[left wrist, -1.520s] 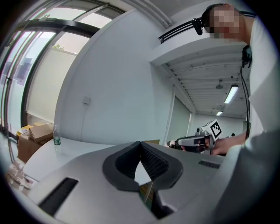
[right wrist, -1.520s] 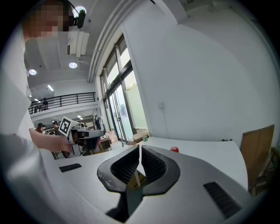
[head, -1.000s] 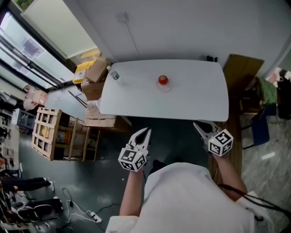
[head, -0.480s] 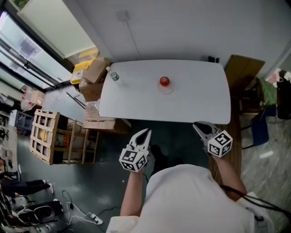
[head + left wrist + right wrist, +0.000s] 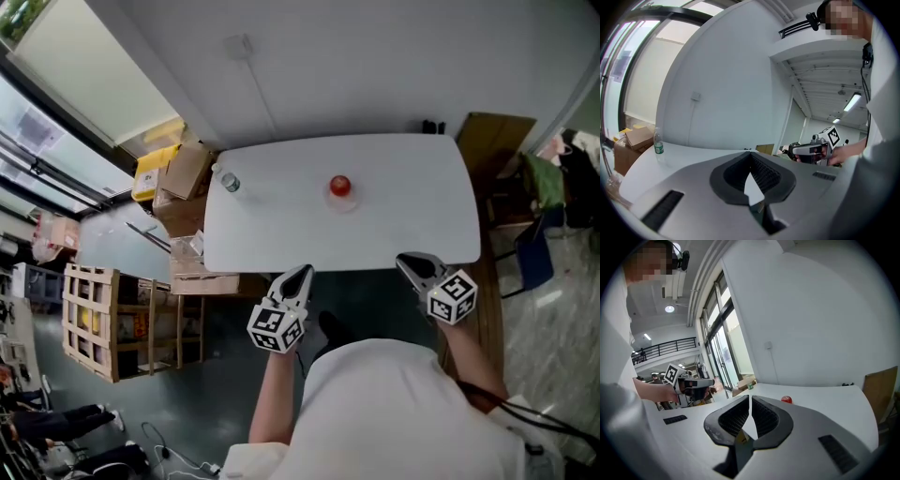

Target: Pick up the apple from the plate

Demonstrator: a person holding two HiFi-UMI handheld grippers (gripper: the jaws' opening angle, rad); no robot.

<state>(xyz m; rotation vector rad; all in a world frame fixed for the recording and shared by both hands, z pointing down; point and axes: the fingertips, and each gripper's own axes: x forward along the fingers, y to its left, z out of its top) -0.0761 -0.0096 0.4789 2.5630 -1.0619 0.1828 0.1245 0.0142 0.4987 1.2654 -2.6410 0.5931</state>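
The apple (image 5: 339, 185) sits on a pale plate (image 5: 340, 201) on the white surface (image 5: 412, 211), around the middle and a little toward the far edge. Both grippers are at the near edge, well apart from the apple: the left gripper (image 5: 303, 271) just off the edge, the right gripper (image 5: 403, 259) with its tips at it. The head view takes in the whole surface, with a bottle (image 5: 230, 182) at the far left corner and boxes (image 5: 183, 173) on the floor beside it. The plate can be made out only there. The left gripper view shows its jaws together with nothing between them, the bottle upright at the left and the right gripper at the right. The right gripper view shows its own jaws together and empty, the apple small beyond them, a little right of the tips, and the left gripper at the left.
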